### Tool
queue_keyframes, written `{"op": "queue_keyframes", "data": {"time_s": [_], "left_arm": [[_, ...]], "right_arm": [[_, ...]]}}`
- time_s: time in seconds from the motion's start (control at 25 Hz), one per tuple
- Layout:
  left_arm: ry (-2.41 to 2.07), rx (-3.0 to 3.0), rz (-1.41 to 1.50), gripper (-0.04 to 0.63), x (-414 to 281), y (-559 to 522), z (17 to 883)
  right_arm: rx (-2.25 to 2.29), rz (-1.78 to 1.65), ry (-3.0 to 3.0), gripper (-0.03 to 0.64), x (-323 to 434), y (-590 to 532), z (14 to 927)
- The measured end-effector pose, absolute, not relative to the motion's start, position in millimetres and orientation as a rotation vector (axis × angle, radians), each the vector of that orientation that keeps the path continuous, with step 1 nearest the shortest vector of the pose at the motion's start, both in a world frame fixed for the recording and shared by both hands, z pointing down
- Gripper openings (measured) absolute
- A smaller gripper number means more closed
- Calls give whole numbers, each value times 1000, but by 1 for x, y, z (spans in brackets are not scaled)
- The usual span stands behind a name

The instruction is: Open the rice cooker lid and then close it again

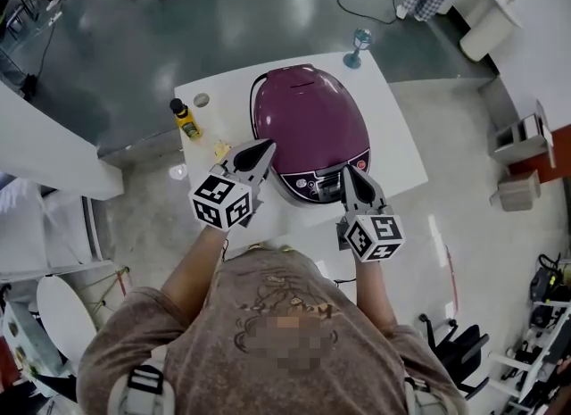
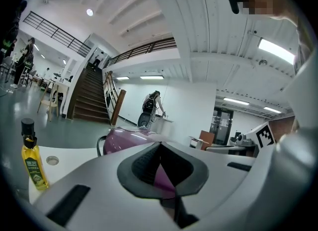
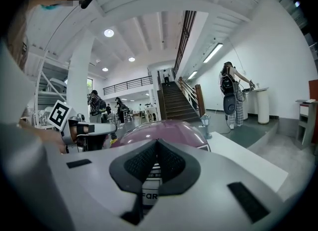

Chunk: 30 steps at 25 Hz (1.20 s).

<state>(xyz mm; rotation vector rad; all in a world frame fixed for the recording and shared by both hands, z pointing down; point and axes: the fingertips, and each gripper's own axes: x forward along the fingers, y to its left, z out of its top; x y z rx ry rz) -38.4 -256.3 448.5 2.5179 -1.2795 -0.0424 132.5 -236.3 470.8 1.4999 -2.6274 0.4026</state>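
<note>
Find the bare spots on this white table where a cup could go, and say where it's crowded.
Widest bare patch: the table strip right of the rice cooker, between the glass at the back and the front edge. A smaller one lies between the bottle and the rice cooker. The front is crowded: the left gripper and right gripper hang there.

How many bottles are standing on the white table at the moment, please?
1. A small yellow bottle with a black cap stands near the left edge of the table, left of the purple rice cooker. The cooker could hide another.
</note>
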Motion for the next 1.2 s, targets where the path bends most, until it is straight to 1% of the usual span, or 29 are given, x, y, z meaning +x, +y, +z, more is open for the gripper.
{"op": "queue_keyframes", "data": {"time_s": [0.84,1.2], "left_arm": [[-1253,2508,-20,21,-26,-268,463],[-1263,2490,-18,21,-29,-268,464]], "right_arm": [[1345,342,-2511,3,117,-242,485],[1297,380,-2505,1,114,-243,486]]}}
